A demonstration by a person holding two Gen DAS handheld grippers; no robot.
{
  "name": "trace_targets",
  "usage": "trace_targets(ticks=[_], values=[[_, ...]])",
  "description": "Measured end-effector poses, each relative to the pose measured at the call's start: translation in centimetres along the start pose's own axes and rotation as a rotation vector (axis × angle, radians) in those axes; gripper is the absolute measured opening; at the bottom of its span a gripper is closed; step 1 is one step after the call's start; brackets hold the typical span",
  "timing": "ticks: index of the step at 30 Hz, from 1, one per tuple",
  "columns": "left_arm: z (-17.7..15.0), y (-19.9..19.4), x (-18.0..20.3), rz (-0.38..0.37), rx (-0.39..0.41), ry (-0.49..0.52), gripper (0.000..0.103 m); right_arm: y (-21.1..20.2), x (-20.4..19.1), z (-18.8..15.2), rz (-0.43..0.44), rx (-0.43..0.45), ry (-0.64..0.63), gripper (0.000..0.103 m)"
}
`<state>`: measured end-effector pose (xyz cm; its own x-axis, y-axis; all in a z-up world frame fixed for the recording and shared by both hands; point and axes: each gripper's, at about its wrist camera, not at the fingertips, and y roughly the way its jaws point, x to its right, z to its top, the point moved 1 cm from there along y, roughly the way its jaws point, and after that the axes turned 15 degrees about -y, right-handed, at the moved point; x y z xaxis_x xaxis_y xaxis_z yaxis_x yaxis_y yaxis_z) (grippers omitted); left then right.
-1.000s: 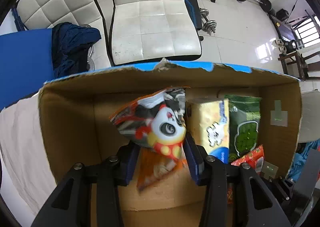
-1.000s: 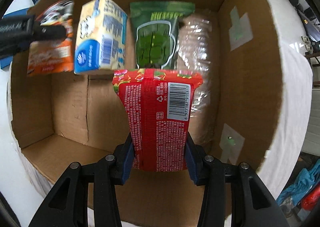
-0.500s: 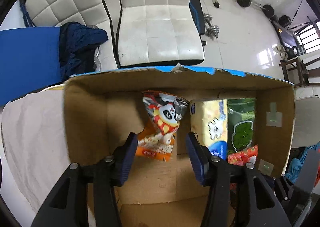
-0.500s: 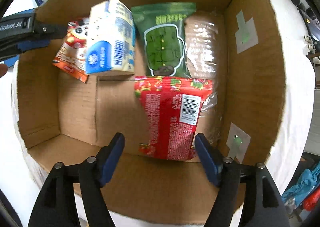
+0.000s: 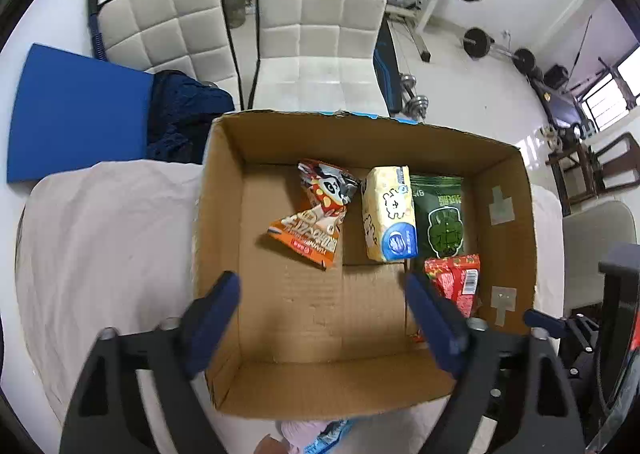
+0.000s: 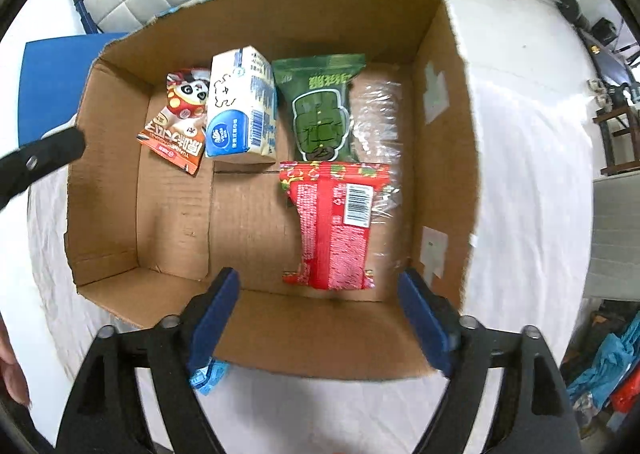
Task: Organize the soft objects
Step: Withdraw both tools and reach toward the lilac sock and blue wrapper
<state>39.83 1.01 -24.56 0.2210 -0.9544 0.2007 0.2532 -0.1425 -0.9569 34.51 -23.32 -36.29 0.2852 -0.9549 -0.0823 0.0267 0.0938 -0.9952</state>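
At the bottom of each wrist view the jaws are seen spread wide and empty: the left gripper (image 5: 322, 314) and the right gripper (image 6: 318, 310) have both been drawn back and up from the cardboard box (image 6: 104, 157), whereas a second ago each was clamped on a packet. Just beyond the right jaws, the red packet (image 6: 334, 225) now lies released on the box floor, barcode side up, partly over a clear-wrapped pack (image 6: 378, 121) at the right of the frame. Further in, the orange panda packet (image 5: 318, 213) has been let go left of centre, just beside the yellow tissue pack (image 5: 390, 213), with the green packet (image 5: 440, 213) next along the far wall. Two more soft items are therefore judged stowed; a blue wrapper (image 6: 208, 376) visible outside the near wall, on the white-covered worktop (image 5: 100, 234), may be next.
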Motion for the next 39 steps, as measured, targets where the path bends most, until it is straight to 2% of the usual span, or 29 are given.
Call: trace_targets(ticks=[2, 5, 9, 19, 26, 34, 39], values=[[-0.6, -0.8, -0.3, -0.012, 0.019, -0.01, 0.09, -1.1, 0.2, -0.6, -0.006, 0.028, 0.007, 0.099], [-1.8, -2.0, -0.6, -0.017, 0.052, -0.023, 0.1, -2.4, -0.1, -1.7, -0.015, 0.062, 0.022, 0.103], [-3.3, -3.7, -0.8, -0.01, 0.096, -0.022, 0.1, -4.4, -0.6, -2.9, -0.032, 0.118, 0.029, 0.103], [-7.5, -9.2, -0.1, 0.008, 0.266, 0.021, 0.103, -10.6, -1.8, -6.5, -0.087, 0.243, 0.018, 0.103], [-9.0, -12.6, 0.4, -0.017, 0.348, 0.02, 0.103, -14.2, -1.7, -9.0, -0.085, 0.317, 0.047, 0.103], [-9.9, -12.6, -0.1, -0.015, 0.343, 0.009, 0.103, -15.3, -1.0, -10.6, -0.081, 0.336, 0.082, 0.103], [-11.4, -10.3, -2.7, 0.075, 0.296, -0.006, 0.103, -12.0, -1.8, -10.9, 0.005, 0.266, 0.086, 0.103]])
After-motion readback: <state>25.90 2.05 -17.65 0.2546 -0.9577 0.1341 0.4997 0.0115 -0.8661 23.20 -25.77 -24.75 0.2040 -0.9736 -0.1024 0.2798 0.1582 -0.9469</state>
